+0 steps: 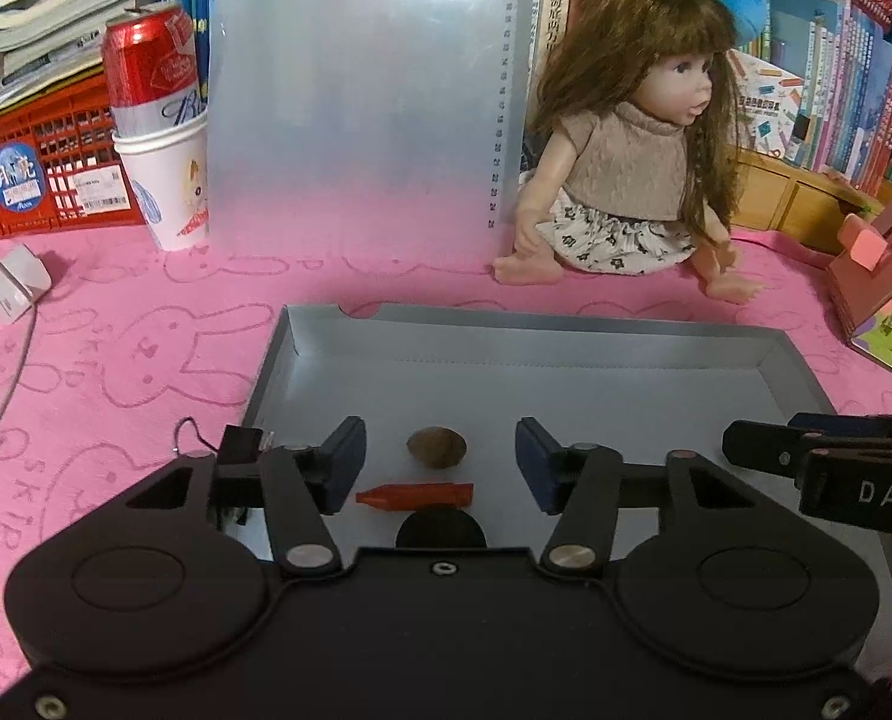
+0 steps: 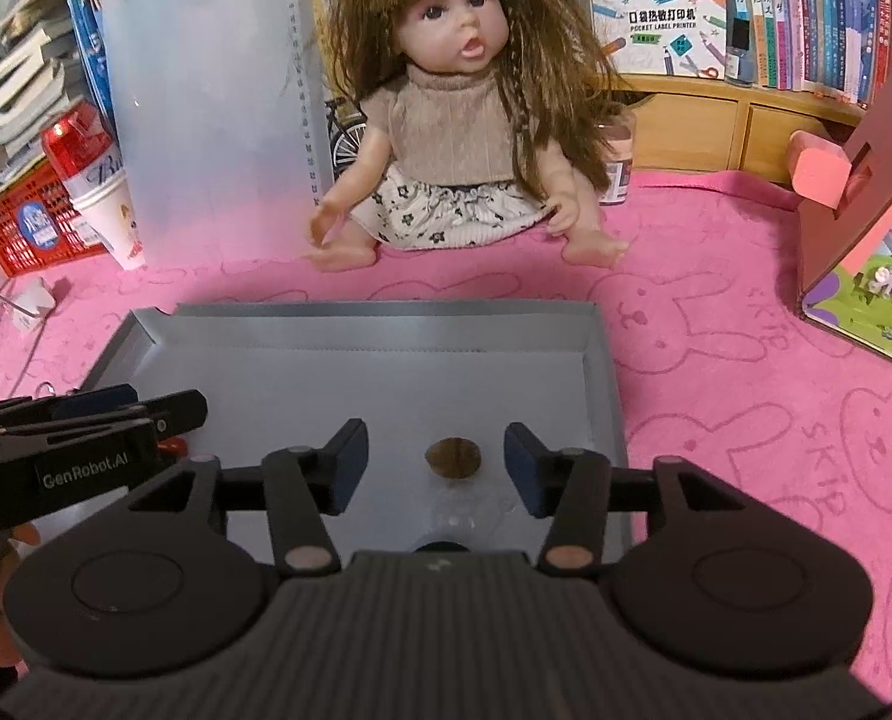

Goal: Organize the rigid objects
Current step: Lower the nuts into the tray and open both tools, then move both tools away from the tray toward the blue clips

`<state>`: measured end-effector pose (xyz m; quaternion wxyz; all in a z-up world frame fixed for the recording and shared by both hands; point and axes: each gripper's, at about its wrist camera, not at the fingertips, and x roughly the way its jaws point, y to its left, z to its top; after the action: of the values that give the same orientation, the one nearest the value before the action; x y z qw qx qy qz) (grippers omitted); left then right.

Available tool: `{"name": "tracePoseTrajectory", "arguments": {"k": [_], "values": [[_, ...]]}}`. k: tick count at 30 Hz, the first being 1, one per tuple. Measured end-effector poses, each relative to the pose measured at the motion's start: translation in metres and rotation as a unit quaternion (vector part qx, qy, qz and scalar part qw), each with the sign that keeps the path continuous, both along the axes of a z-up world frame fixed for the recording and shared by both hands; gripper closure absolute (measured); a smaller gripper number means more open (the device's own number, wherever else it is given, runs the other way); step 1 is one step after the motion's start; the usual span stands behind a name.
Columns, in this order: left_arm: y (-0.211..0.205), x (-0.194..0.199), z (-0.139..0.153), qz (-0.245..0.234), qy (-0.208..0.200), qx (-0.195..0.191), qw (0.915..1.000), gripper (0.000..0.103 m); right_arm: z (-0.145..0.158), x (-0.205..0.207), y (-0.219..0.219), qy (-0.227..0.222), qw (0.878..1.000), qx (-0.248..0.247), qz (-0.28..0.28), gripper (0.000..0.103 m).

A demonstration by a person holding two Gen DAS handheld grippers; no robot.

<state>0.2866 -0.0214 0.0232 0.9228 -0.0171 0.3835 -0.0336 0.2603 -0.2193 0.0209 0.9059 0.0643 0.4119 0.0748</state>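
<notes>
Both the left gripper (image 1: pixel 440 465) and right gripper (image 2: pixel 435 462) are held with jaws parted and empty over the grey tray (image 1: pixel 565 336), where a walnut (image 1: pixel 437 447) and red crayon (image 1: pixel 416 495) lie. The walnut is judged light, hard and prone to roll, best pinched across its middle; the crayon is judged stiff, best taken mid-shaft.

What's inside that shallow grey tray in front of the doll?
The grey tray holds a brown nut-like piece, an orange crayon and a black round thing half hidden by the gripper body. The tray's near part is covered.
</notes>
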Motion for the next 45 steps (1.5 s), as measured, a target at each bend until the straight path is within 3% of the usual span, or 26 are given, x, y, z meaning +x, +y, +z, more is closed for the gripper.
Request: {"name": "tracePoseTrajectory", "arguments": {"k": [5, 28, 36, 45], "values": [[0.001, -0.014, 0.009, -0.004, -0.011, -0.001, 0.9999, 0.045, 0.009, -0.014, 0.001, -0.024, 1.0, 0.001, 0.009, 0.027], [-0.017, -0.12, 0.041, -0.078, -0.081, 0.001, 0.9937, 0.034, 0.045, -0.111, 0.0, -0.137, 0.989, -0.011, 0.054, 0.016], [-0.023, -0.17, 0.034, -0.105, -0.106, 0.009, 0.9888, 0.028, 0.037, -0.162, -0.008, -0.182, 0.982, -0.026, 0.053, 0.015], [-0.018, -0.221, 0.014, -0.119, -0.107, -0.009, 0.987, 0.027, 0.009, -0.214, -0.022, -0.206, 0.977, -0.031, 0.046, 0.015]]}}
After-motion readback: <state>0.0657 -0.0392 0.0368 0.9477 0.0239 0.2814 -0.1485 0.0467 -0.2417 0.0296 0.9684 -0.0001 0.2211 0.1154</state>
